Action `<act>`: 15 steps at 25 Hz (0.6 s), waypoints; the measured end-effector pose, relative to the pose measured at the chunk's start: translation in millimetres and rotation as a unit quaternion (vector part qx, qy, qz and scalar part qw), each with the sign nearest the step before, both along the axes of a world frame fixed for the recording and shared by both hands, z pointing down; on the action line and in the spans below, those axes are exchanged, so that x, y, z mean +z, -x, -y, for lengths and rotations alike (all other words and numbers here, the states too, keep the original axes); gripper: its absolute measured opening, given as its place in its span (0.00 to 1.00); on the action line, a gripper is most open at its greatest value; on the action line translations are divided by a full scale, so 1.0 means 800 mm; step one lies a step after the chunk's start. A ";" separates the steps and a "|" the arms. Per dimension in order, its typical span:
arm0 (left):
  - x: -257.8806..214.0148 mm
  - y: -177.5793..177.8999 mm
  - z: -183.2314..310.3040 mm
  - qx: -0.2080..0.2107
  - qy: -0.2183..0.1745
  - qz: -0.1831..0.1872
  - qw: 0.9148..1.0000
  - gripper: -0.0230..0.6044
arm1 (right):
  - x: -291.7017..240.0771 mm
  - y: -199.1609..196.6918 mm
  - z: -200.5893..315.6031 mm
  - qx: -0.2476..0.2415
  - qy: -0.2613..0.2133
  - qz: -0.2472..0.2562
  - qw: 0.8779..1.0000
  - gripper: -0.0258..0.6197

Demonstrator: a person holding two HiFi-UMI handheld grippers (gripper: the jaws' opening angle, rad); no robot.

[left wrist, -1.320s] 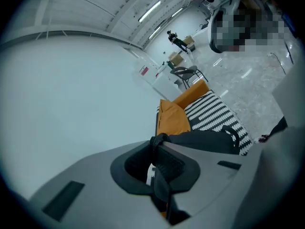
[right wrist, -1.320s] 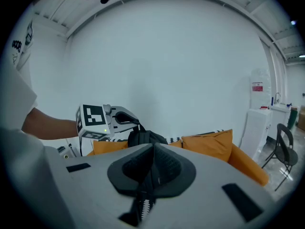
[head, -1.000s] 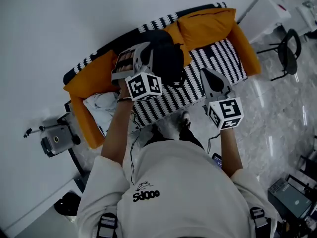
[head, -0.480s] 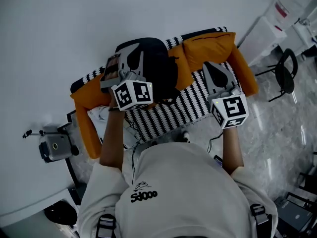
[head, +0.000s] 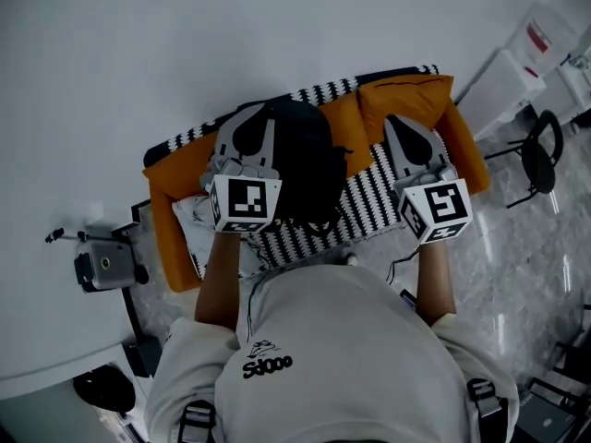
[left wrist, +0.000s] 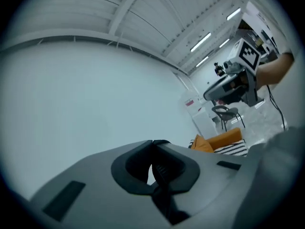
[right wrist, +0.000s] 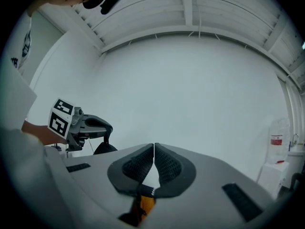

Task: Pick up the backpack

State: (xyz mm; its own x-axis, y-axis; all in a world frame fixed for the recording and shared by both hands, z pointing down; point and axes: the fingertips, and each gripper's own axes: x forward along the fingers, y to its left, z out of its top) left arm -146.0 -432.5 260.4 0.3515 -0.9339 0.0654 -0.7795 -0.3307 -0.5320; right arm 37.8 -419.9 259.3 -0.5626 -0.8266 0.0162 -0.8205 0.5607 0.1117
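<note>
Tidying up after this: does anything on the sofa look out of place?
A white cloth lies crumpled at the left end of the sofa, bunched against the orange armrest rather than spread flat. Nothing else stands out.

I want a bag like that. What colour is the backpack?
Black. The head view shows the backpack best.

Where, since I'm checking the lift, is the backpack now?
In the head view, left of centre, the black backpack hangs by its strap from the shut left gripper, above the orange sofa.
</note>
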 end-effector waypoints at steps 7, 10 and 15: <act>-0.010 0.012 -0.034 0.031 0.007 -0.127 0.991 0.07 | 0.005 0.030 -0.009 -0.022 0.008 0.000 1.000 0.09; -0.009 0.005 -0.040 0.047 0.020 -0.165 0.985 0.07 | 0.005 0.034 -0.011 -0.024 0.009 0.003 1.000 0.09; 0.007 0.021 -0.038 0.038 0.056 -0.249 0.966 0.07 | 0.003 0.036 -0.023 -0.027 0.005 0.000 1.000 0.09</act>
